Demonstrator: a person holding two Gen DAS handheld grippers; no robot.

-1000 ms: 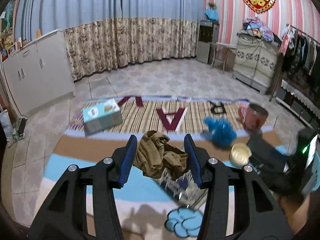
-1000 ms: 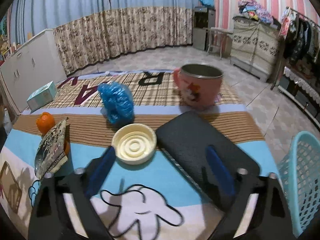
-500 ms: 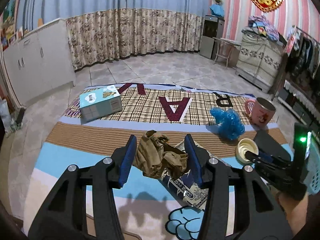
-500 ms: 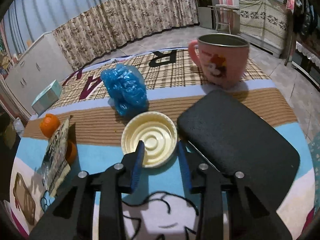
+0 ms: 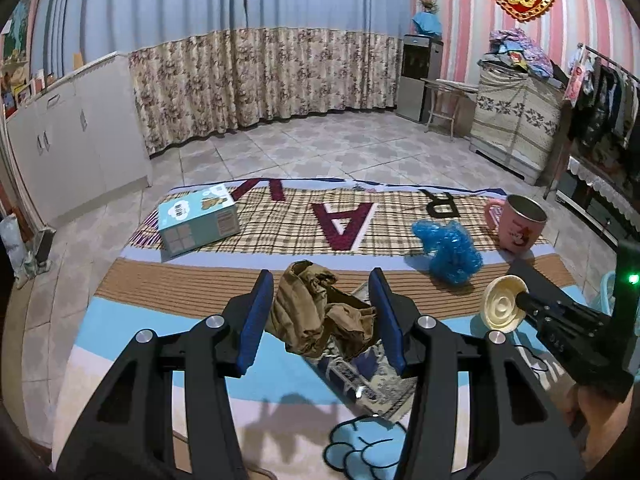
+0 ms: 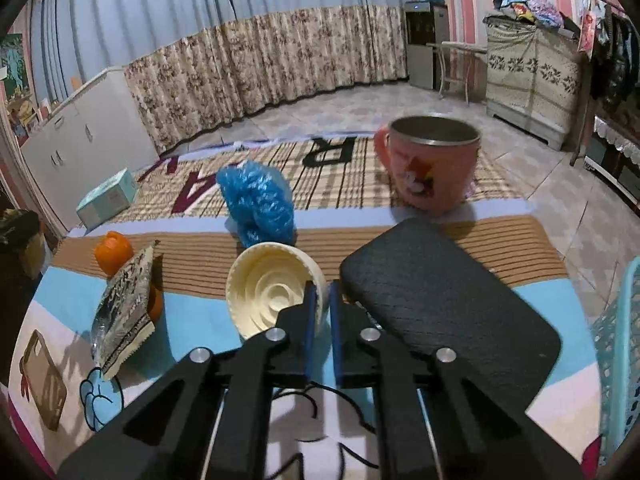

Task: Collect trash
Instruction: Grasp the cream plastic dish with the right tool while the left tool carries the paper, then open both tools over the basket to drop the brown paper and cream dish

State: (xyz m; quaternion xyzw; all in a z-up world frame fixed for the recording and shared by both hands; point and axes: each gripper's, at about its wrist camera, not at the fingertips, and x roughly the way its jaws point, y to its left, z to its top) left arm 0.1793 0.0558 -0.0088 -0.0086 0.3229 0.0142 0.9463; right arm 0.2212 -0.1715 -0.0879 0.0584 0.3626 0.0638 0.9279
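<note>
Your left tool [image 5: 322, 316] grips a crumpled brown paper wad [image 5: 316, 312] above the patterned mat [image 5: 180, 304]. Your right tool [image 6: 323, 312] is closing, pinching the rim of a cream round plastic lid [image 6: 272, 286], tilted off the mat. The pink metal-lined mug [image 6: 434, 168] stands upright; its inside is hidden.

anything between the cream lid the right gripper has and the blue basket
Only the flat black textured pad lies between the round cream plastic lid, pinched by the closing right gripper, and the light blue mesh basket; lifted over, nothing else blocks.
</note>
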